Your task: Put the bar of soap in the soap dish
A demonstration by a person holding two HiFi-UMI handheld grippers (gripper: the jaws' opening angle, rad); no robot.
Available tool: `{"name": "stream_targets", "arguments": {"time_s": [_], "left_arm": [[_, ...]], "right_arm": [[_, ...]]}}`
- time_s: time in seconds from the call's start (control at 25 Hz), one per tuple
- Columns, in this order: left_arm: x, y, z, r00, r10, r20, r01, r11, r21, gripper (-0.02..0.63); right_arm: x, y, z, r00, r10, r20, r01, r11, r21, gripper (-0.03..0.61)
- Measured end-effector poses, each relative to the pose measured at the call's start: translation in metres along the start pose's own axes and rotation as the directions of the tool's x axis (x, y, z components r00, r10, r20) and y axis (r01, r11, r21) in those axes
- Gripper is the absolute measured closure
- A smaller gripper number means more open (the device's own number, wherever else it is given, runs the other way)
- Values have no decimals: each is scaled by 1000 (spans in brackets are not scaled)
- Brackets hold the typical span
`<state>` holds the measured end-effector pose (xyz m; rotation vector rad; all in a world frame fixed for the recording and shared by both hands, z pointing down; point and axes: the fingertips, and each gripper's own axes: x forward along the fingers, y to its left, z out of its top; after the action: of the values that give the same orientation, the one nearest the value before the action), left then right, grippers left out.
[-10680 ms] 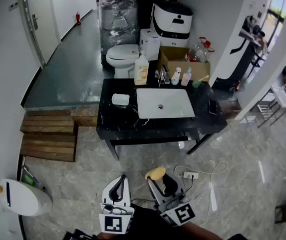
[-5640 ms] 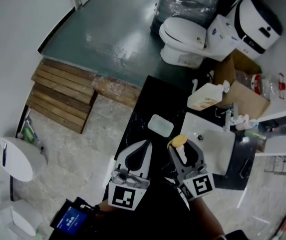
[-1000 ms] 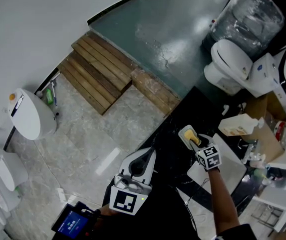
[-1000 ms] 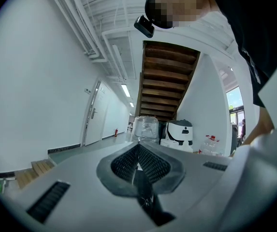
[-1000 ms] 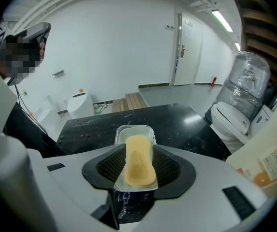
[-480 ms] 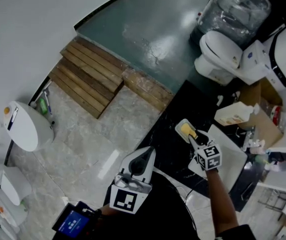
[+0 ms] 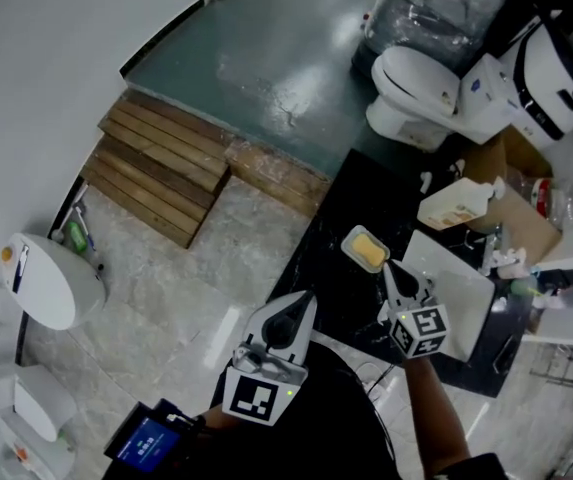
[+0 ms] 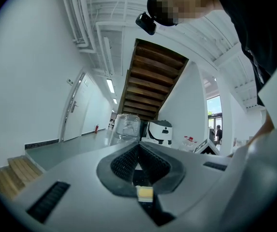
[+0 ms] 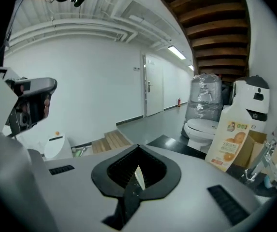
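Note:
The yellow bar of soap [image 7: 369,251] lies in the white soap dish [image 7: 349,237] on the black countertop [image 7: 331,273], left of the sink. My right gripper [image 7: 385,267] hangs just near of the dish, off the soap. Its jaws have just been closing and now stand shut with nothing between them, as the right gripper view also shows [image 9: 138,147]. My left gripper [image 7: 306,297] is held low beside the counter's near edge, shut and empty; its tips meet in the left gripper view [image 8: 139,142].
A white sink basin [image 7: 454,290] sits right of the dish. An orange-labelled bottle [image 7: 456,206] and small bottles [image 7: 511,263] stand at the counter's back. Beyond are a toilet [image 7: 416,83] and a cardboard box [image 7: 526,218]. Wooden steps [image 7: 156,173] lie left.
The right gripper has drawn back off the dish toward me and risen, leaving the soap in the dish, and its jaws have shut. The left gripper has barely moved.

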<state>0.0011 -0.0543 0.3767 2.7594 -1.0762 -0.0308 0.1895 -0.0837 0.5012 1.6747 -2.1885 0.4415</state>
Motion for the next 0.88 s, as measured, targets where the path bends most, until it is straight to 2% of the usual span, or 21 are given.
{"name": "stream_targets", "arguments": {"time_s": [0.16,0.4,0.6,0.88], "left_arm": [[2,-4,1,1000,-28,1,28,1000,-12,613],[7,-15,2,996,-87,9,87,996,-2,612],[13,-23,7,989,-145,17,145,989,27,613],[23,-31,14,979,-203,29,201,978,59,612]], "right_arm": [[-20,12,25,995,-57,86,52,997,57,569],[-41,24,33,980,-146,138,140,989,52,569],[-73,41,61,929,-245,278,269,962,-51,569],[-101,58,85,894,-273,355,283,959,26,569]]}}
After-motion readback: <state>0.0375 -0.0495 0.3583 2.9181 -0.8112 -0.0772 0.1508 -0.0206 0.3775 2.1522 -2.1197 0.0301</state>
